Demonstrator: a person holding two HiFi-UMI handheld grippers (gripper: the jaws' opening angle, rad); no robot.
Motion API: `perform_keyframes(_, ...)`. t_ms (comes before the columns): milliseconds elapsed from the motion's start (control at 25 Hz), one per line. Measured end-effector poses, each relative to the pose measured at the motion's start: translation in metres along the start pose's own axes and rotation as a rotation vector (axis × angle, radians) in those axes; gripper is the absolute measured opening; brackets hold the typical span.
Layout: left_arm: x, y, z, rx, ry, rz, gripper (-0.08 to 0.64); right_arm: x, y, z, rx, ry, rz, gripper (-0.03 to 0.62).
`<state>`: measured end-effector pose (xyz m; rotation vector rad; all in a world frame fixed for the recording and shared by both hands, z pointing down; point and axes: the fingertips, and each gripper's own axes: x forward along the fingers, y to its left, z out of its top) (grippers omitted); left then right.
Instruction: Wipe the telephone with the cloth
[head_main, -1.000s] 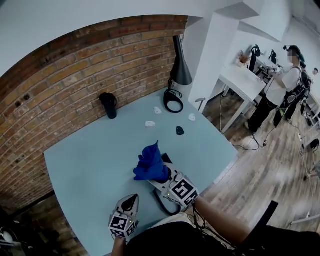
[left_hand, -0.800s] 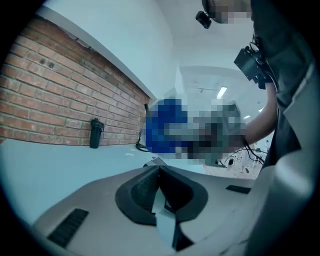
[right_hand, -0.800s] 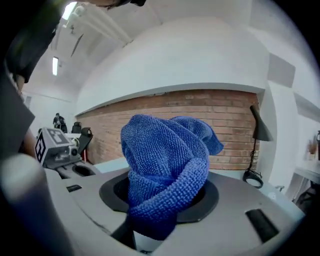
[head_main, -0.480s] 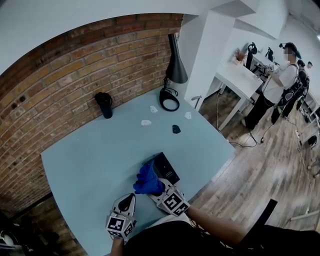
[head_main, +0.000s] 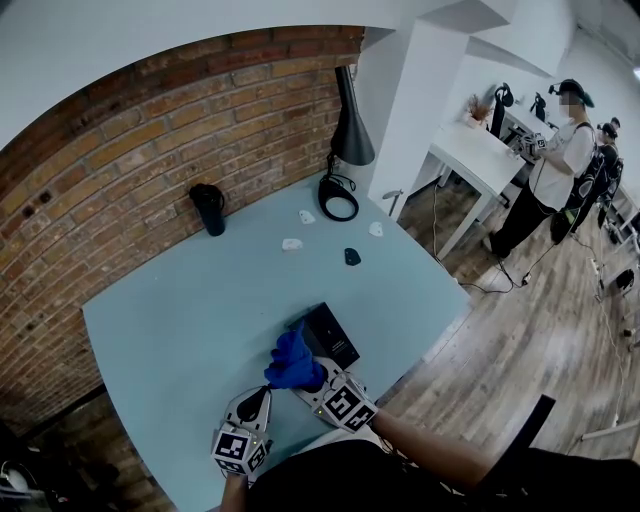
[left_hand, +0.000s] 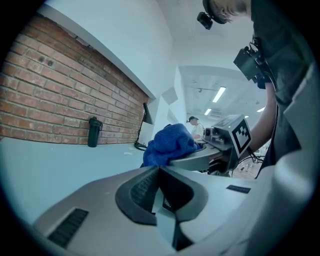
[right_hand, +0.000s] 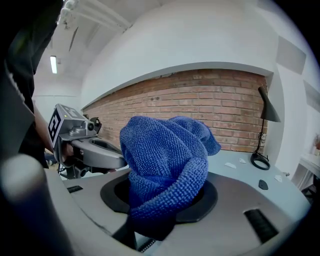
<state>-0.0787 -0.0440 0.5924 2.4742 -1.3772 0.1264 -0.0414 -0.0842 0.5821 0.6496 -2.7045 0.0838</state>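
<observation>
The black telephone (head_main: 329, 336) lies on the light blue table (head_main: 180, 310) near its front edge. A bunched blue cloth (head_main: 294, 362) sits at the phone's near left corner, touching it. My right gripper (head_main: 306, 376) is shut on that cloth (right_hand: 165, 160), which bulges up out of the jaws and hides the phone in the right gripper view. My left gripper (head_main: 256, 402) rests just left of it, jaws shut with nothing between them (left_hand: 159, 172). In the left gripper view the cloth (left_hand: 170, 142) and the right gripper (left_hand: 200, 159) are close ahead.
A black tumbler (head_main: 208, 208) stands by the brick wall. At the far corner are a black desk lamp (head_main: 350, 130) and its ring base (head_main: 338, 205). Small white scraps (head_main: 292, 244) and a black piece (head_main: 351, 257) lie mid-table. People (head_main: 555, 160) stand by a white desk (head_main: 480, 150) at right.
The right gripper has come down and toward me with the cloth, from standing tall over the phone to its near left corner. The phone's top now shows. The left gripper stayed put.
</observation>
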Motion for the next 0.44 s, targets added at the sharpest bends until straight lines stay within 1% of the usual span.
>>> perform_keyframes(440, 0.0025, -0.0075, 0.0013, 0.008, 0.011, -0.002, 0.0, -0.0056, 0.0033, -0.0059, 0.009, 0.0, 0.012, 0.196)
